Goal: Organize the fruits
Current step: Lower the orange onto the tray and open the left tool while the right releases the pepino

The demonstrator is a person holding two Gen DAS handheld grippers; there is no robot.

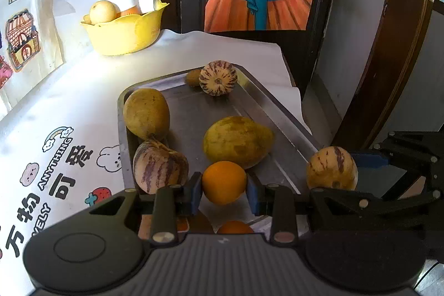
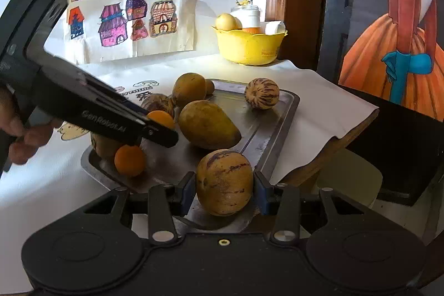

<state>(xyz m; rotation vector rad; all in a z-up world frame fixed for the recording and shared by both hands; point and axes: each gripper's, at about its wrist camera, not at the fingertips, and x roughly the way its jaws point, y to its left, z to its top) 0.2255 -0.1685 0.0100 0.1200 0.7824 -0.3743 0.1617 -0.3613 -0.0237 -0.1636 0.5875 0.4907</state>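
A plain orange round fruit (image 1: 224,182), a cream purple-streaked round melon (image 1: 218,78), a silver-grey metal tray (image 1: 260,99), a bright yellow plastic bowl (image 1: 125,32).

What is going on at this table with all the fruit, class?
A person is sorting fruit with two hand-held grippers. The left gripper is shut on an orange; the right gripper is shut on a striped melon. Both hover over the near end of the metal tray, where mangoes and other fruit lie.
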